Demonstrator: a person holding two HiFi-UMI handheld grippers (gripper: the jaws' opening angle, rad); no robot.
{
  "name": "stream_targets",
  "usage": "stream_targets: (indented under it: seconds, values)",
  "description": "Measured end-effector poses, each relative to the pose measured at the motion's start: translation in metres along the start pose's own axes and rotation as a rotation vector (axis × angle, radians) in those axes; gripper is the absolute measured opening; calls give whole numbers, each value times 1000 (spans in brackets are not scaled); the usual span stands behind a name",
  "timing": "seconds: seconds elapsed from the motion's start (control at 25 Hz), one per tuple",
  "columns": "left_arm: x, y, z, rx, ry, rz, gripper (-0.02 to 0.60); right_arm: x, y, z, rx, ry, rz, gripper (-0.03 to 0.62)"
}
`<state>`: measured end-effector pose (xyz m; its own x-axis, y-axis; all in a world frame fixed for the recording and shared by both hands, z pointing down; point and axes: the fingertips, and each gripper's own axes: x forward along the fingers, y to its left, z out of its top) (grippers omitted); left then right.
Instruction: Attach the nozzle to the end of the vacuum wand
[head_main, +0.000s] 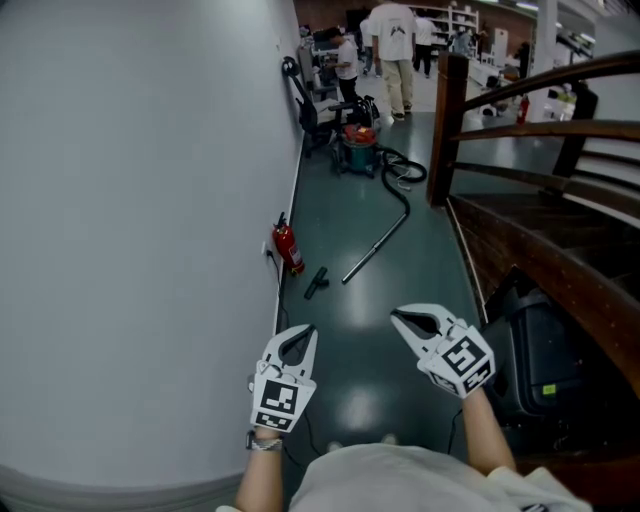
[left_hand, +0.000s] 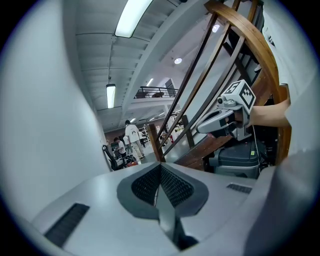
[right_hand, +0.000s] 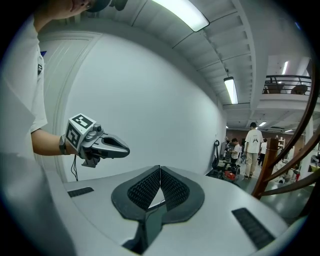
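Observation:
A black nozzle (head_main: 316, 282) lies on the dark green floor near the wall. Just right of it a long silver vacuum wand (head_main: 375, 245) lies slanted, joined by a dark hose (head_main: 402, 178) to a red and green vacuum cleaner (head_main: 358, 150) farther down the corridor. My left gripper (head_main: 310, 330) is held low at the near left, shut and empty. My right gripper (head_main: 394, 316) is beside it at the near right, also shut with nothing in it. Both point down the corridor, well short of the nozzle. Each gripper shows in the other's view, left gripper (right_hand: 127, 149) and right gripper (left_hand: 198, 129).
A curved white wall (head_main: 140, 220) runs along the left with a red fire extinguisher (head_main: 288, 248) at its foot. A wooden stair railing (head_main: 540, 130) and a dark bin (head_main: 545, 365) stand at the right. People (head_main: 395, 45) stand far down the corridor by an office chair (head_main: 305, 110).

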<state>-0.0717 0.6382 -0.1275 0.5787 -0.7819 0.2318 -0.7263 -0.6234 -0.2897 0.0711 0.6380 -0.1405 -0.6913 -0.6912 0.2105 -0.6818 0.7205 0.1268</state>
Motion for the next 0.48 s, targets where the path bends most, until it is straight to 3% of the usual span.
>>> stream_targets:
  seconds: [0.48]
  values:
    - [53, -39, 12, -22, 18, 31, -2, -27, -59, -30, -26, 22, 31, 28]
